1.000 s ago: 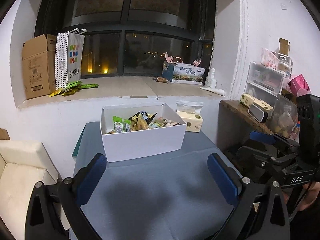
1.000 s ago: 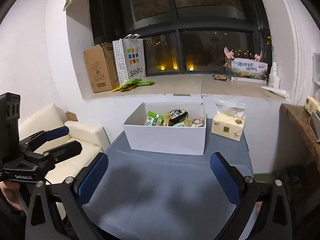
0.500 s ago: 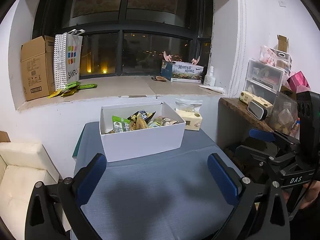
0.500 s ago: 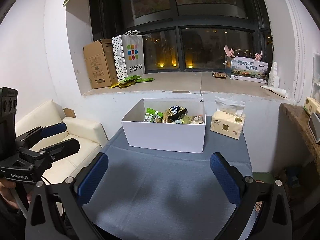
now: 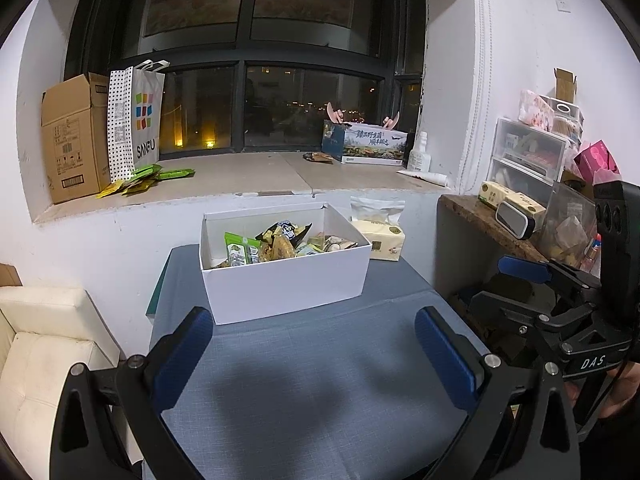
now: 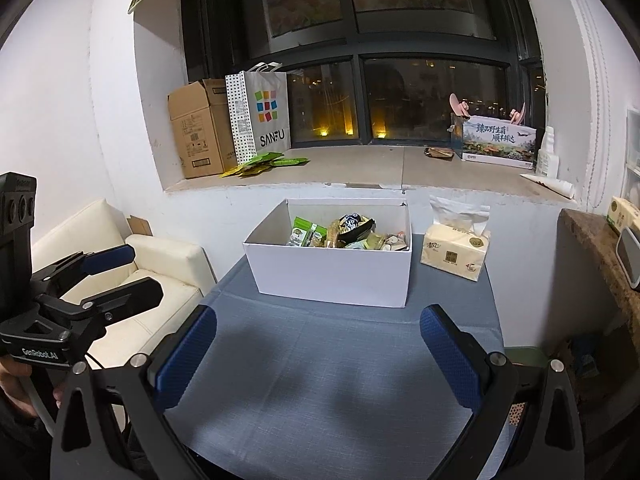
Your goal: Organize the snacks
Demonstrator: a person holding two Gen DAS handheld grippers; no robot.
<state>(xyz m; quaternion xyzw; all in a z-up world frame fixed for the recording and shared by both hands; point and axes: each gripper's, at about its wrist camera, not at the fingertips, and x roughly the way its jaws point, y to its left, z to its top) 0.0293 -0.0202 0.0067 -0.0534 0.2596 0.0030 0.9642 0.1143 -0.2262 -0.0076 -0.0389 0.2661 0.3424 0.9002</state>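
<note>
A white open box (image 5: pixel 288 284) (image 6: pixel 332 276) stands at the far end of a blue-grey clothed table (image 5: pixel 312 380) (image 6: pixel 320 380). It holds several snack packets (image 5: pixel 276 242) (image 6: pixel 344 232), green, black and yellow. My left gripper (image 5: pixel 314 344) is open and empty, well short of the box; it also shows at the left of the right wrist view (image 6: pixel 120 276). My right gripper (image 6: pixel 320 346) is open and empty above the table's near half; it also shows at the right of the left wrist view (image 5: pixel 516 284).
A tissue pack (image 5: pixel 380 236) (image 6: pixel 456 248) sits right of the box. The windowsill (image 6: pixel 360 168) holds a cardboard box (image 6: pixel 196 128), a SANFU bag (image 6: pixel 264 116) and green packets (image 6: pixel 264 160). A cream sofa (image 6: pixel 132 280) stands left, a cluttered shelf (image 5: pixel 520 216) right.
Both views have shifted slightly; the box sits a little higher and farther in frame. Both grippers stay open and empty.
</note>
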